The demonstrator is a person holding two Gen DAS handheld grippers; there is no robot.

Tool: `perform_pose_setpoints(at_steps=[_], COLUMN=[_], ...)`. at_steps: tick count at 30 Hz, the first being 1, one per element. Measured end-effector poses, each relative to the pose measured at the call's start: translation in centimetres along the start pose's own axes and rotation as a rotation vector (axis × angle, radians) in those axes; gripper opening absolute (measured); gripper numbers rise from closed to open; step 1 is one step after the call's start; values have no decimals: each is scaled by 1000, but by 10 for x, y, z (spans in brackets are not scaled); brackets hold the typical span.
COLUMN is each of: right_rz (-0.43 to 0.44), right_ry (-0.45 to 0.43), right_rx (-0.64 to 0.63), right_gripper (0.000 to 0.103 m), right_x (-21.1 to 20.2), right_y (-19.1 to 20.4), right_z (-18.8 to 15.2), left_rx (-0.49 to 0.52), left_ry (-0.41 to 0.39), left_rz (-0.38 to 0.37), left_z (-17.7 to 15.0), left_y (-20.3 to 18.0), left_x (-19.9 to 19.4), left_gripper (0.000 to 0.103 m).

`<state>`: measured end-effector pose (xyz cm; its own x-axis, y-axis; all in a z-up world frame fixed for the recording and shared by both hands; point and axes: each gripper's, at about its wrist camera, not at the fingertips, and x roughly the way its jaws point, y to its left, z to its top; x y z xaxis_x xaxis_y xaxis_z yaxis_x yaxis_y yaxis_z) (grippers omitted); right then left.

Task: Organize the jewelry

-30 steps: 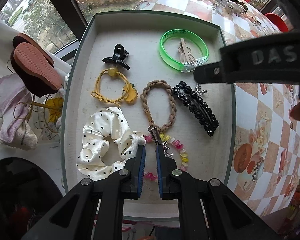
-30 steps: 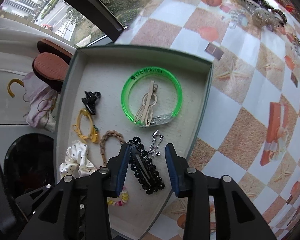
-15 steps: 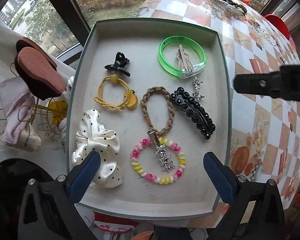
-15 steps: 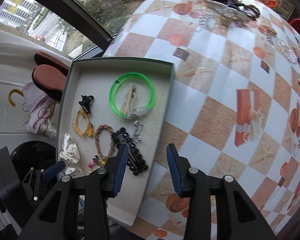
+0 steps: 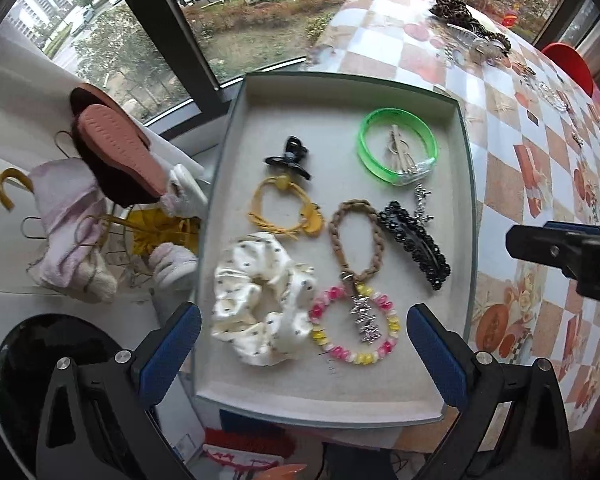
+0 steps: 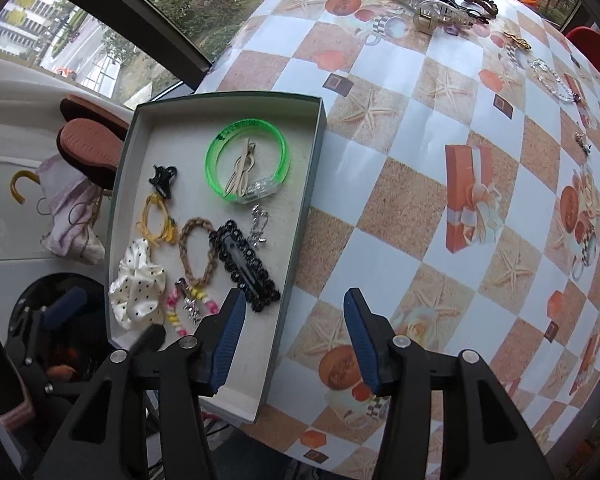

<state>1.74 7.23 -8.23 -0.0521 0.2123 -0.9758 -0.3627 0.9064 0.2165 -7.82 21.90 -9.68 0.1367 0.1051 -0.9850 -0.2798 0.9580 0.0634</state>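
Released, beaded bracelet (image 5: 354,326) lies beneath spread left tongs (image 5: 304,344).

The table (image 6: 400,128) wears a checkered cloth; a shallow tray (image 6: 300,216) sits at its edge; loose hair accessories (image 6: 436,0) lie far off.

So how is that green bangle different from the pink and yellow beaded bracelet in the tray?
The green bangle is one smooth, see-through band; the beaded bracelet is a string of small pink, yellow and white beads. The green bangle lies at the tray's far end with a beige clip inside its ring; the beaded bracelet lies at the near end with a silver charm across it. Both lie flat as open rings.
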Motion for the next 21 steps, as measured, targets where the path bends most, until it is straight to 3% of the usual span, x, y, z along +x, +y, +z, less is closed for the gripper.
perform_pose_setpoints(at_steps=[7,8,10,13,15,19,20,21], right_rz=[-42,-53,-81,-102,-106,-110,-113,-121], right_ry=[-28,-37,-63,-94,-112,-155,-162,-181], right_rx=[-49,-57,-79,-112,-127,-150,-153,-158], right_gripper=[69,77,81,81,92,93,103,103], right_x=[-27,-33,-46,-63,-75,-97,-102,-107], right_y=[18,21,27,33,36,42,43,45], right_z=[-7,-8,-9,-10,-10,-13,-13,-15], left_rx=[-23,-29,-34,-31,-36,-45,-49,-53], left_ry=[2,2,-11,-45,-62,-89,-95,-102], left_rz=[-47,-55,-69,-53,-55,-53,-49,-45], left_z=[-3,-4,-5,-5,-5,-2,-2,-2], left_y=[15,17,20,22,23,26,26,27], left_x=[-28,-33,-46,-67,-78,-101,-106,-112], left_gripper=[103,103,103,103,103,103,103,103])
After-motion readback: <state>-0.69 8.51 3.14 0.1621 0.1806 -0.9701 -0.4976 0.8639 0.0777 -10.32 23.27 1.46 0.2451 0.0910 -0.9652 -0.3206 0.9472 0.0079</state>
